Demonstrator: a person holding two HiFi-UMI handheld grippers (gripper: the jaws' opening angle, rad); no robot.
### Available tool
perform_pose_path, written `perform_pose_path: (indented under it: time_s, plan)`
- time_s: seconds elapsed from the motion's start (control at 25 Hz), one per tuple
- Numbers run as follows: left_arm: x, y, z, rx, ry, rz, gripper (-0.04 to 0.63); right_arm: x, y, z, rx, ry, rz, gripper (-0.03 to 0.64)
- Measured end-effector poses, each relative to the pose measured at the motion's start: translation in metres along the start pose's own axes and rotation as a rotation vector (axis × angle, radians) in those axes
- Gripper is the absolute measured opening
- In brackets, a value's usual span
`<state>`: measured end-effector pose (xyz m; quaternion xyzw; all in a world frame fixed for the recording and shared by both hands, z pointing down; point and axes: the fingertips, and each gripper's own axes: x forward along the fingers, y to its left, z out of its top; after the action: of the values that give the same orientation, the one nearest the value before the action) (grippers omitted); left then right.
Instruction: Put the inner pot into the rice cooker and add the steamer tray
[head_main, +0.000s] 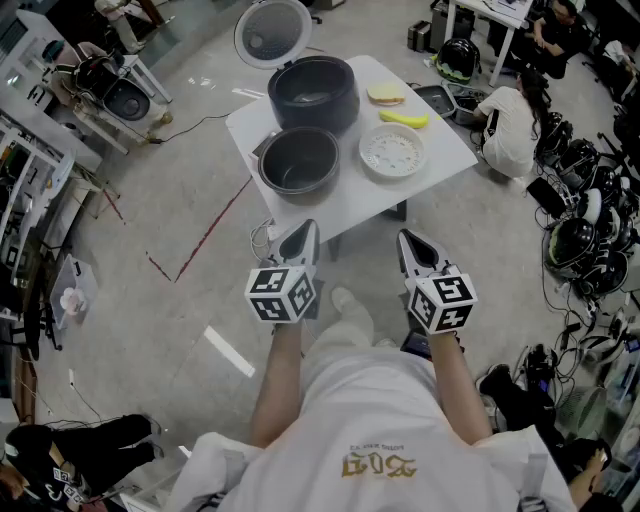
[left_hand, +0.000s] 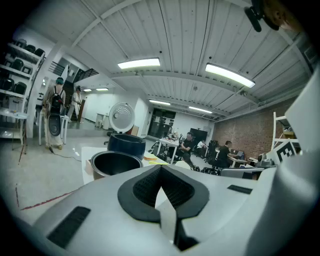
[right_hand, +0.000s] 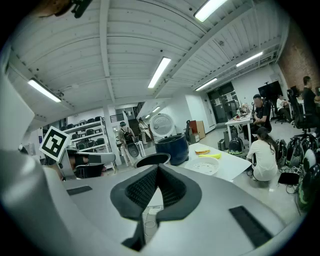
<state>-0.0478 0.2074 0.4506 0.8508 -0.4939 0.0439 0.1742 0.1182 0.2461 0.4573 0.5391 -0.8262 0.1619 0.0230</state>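
On the white table (head_main: 440, 150) stands the dark blue rice cooker (head_main: 312, 92) with its round white lid (head_main: 273, 32) tipped up. In front of it is the grey inner pot (head_main: 298, 160), and the white perforated steamer tray (head_main: 392, 152) lies to its right. My left gripper (head_main: 305, 232) and right gripper (head_main: 410, 240) hover short of the table's near edge, both shut with nothing in them. The left gripper view shows the pot (left_hand: 116, 162) before the cooker (left_hand: 126, 144) past the shut left gripper (left_hand: 161, 174). Beyond the shut right gripper (right_hand: 156, 174) appear pot (right_hand: 152, 159), cooker (right_hand: 172, 146) and tray (right_hand: 202, 166).
A yellow item (head_main: 403, 117) and a bread-like piece (head_main: 385, 94) lie at the table's back right. A person (head_main: 510, 120) sits on the floor right of the table, among helmets and cables (head_main: 585, 230). Shelves (head_main: 30, 170) line the left side.
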Motion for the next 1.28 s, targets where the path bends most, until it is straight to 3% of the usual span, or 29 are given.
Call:
perform_pose_path:
  time_s: [0.36, 0.52, 0.56, 0.6, 0.64, 0.96, 1.28]
  plan:
    - [-0.004, 0.010, 0.000, -0.024, -0.006, 0.021, 0.015, 0.004, 0.008, -0.005, 0.036, 0.011, 0.041, 0.009]
    - [-0.007, 0.017, -0.006, -0.123, -0.009, 0.033, 0.011, 0.004, 0.012, -0.001, 0.145, -0.018, 0.107, 0.026]
    - [-0.007, 0.019, -0.008, -0.149, -0.010, 0.027, 0.107, 0.006, 0.013, -0.001, 0.167, -0.018, 0.128, 0.094]
    - [-0.008, 0.021, -0.009, -0.167, -0.008, 0.018, 0.246, 0.009, 0.014, -0.002, 0.186, -0.012, 0.148, 0.200]
    - [-0.008, 0.023, -0.010, -0.180, -0.006, 0.014, 0.282, 0.012, 0.015, -0.002, 0.202, -0.005, 0.159, 0.248]
    - [-0.011, 0.060, 0.002, -0.219, -0.011, 0.053, 0.241, 0.040, 0.016, -0.003, 0.236, 0.019, 0.152, 0.243]
    - [0.051, 0.133, 0.006, -0.250, 0.041, 0.030, 0.230, 0.127, 0.004, -0.011, 0.268, 0.065, 0.099, 0.227]
